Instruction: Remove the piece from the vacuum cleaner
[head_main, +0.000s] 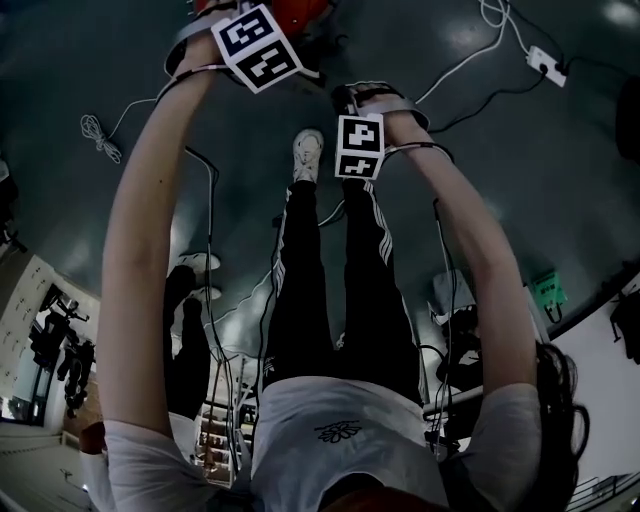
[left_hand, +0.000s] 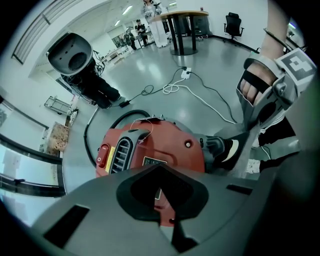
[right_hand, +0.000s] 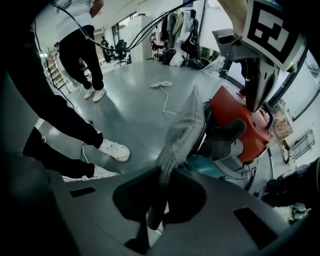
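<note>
So, head view first: both my arms are stretched out, left gripper (head_main: 250, 45) right by the red vacuum cleaner (head_main: 298, 12), right gripper (head_main: 362, 130) just beside it. Left gripper view: my jaws are pinched together with nothing in them, sitting right over the vacuum's red body, near the red switch (left_hand: 103, 155). Right gripper view: jaws clamped on a grey cloth piece (right_hand: 185, 130), which runs from them up to the vacuum's front end. Can't tell if it's free of it.

Left tongs (head_main: 255, 45) reach the red vacuum cleaner (head_main: 300, 12) at the top edge, right tongs (head_main: 362, 125) nearby.
</note>
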